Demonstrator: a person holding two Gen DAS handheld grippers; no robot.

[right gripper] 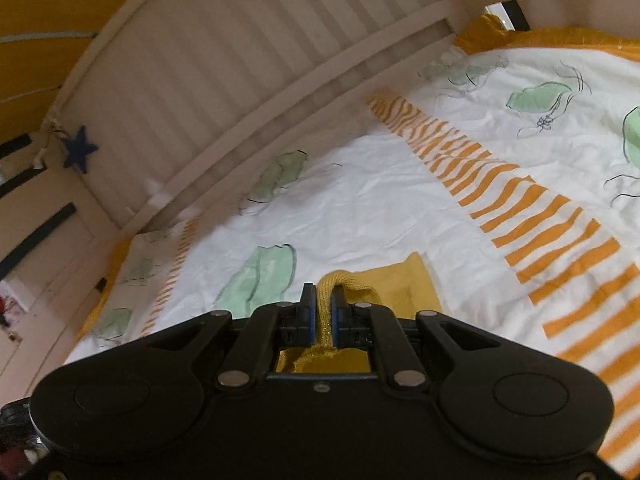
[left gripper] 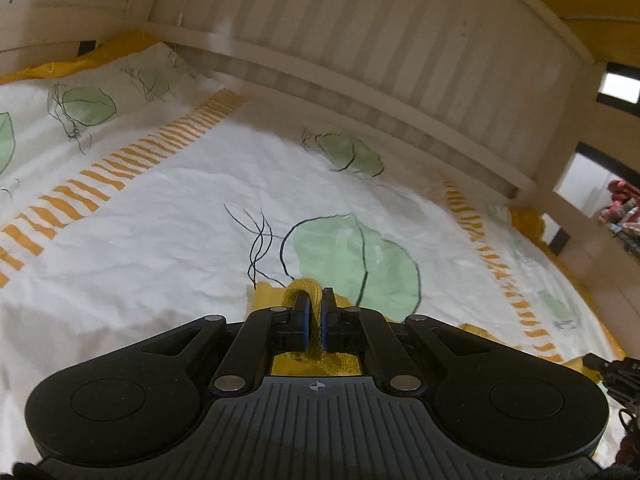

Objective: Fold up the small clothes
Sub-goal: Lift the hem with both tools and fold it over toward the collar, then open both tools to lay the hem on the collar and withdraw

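**2 grippers pinched on the yellow knit, fold not yet laid**

2 grips in place. Left gripper (left gripper: 314, 312) is clamped narrow on a ribbed edge of the yellow knit garment (left gripper: 306, 294), fabric bunched up between the pads. Right gripper (right gripper: 323, 312) is the same: jaws nearly together with a ribbed strip of the yellow knit garment (right gripper: 394, 280) squeezed between them.

Garment location: on the bed sheet (left gripper: 160, 240), white with green leaf prints and orange striped bands. It sits in the panel between 2 orange bands, well back from the headboard (left gripper: 360, 40) edge of the bed. Right view shows a flat corner of the knit lying on the sheet just ahead of the jaws; the rest is hidden under both gripper bodies.

Progress, my read: early-to-mid. Both hems/edges are picked up, so the grasp step is done. No finished crease visible. Can't tell what kind of garment it is or whether any prior fold exists.

Left to do: carry the held edge over, lay it flat, release, then likely 1 more fold.
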